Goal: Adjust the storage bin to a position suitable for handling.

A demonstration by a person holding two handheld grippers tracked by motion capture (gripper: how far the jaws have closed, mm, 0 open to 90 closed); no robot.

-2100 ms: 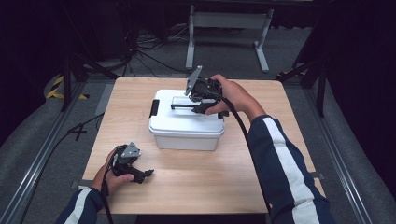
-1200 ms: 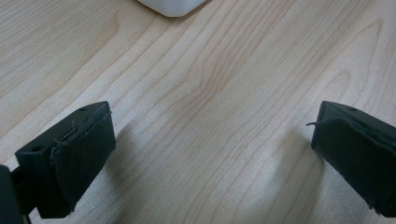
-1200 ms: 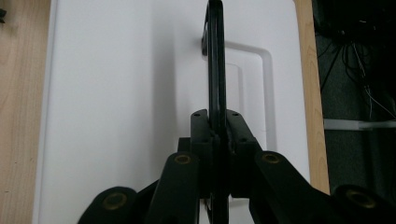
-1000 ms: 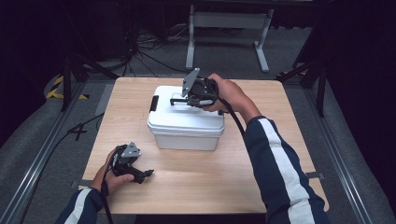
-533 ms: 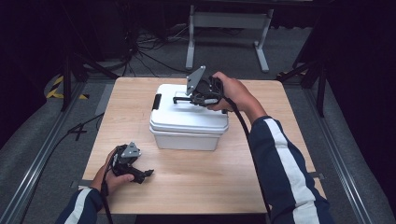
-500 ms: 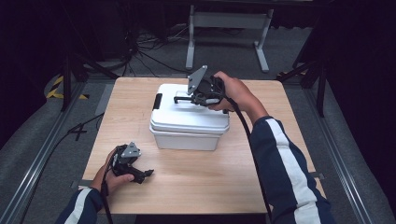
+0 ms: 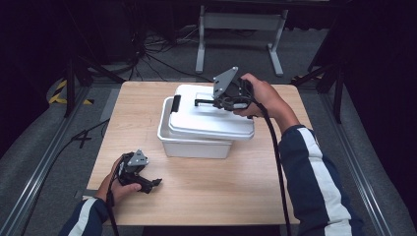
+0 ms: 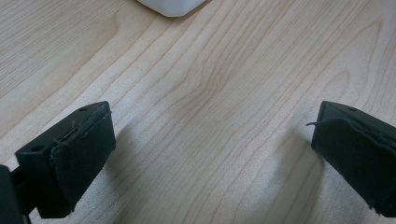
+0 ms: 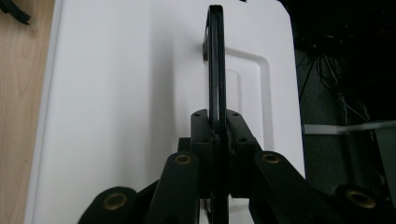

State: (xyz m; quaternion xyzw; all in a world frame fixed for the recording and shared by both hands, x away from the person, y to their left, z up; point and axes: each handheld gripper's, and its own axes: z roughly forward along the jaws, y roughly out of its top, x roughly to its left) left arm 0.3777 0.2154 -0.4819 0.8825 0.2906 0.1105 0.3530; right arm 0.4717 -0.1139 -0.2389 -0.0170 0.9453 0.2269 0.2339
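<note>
The right gripper (image 7: pixel 204 102) is pinching the thin black handle (image 9: pixel 215 70) of the white lid (image 7: pixel 209 118), its 2 jaws pressed flat against either side of the handle. The lid is sitting askew over the white bin (image 7: pixel 189 142): it is overhanging the bin's right edge, leaving the bin's left rim showing beside it. A black latch (image 7: pixel 175 101) is sticking up at the bin's far left corner, just beside the lid's edge.

The bin is standing near the middle of the wooden table (image 7: pixel 221 191), slightly toward the far side. To the left of the bin a broad strip of bare wood is running to the table's left edge. In front of the bin, toward the person, the wood is lying open right across to the right edge.

The left gripper (image 7: pixel 153 184) is resting on the table in front of the bin and to its left, near the front edge, well apart from the bin. Its 2 jaws are spread wide with only bare wood between them, and a corner of the bin is showing ahead in the left gripper view.
</note>
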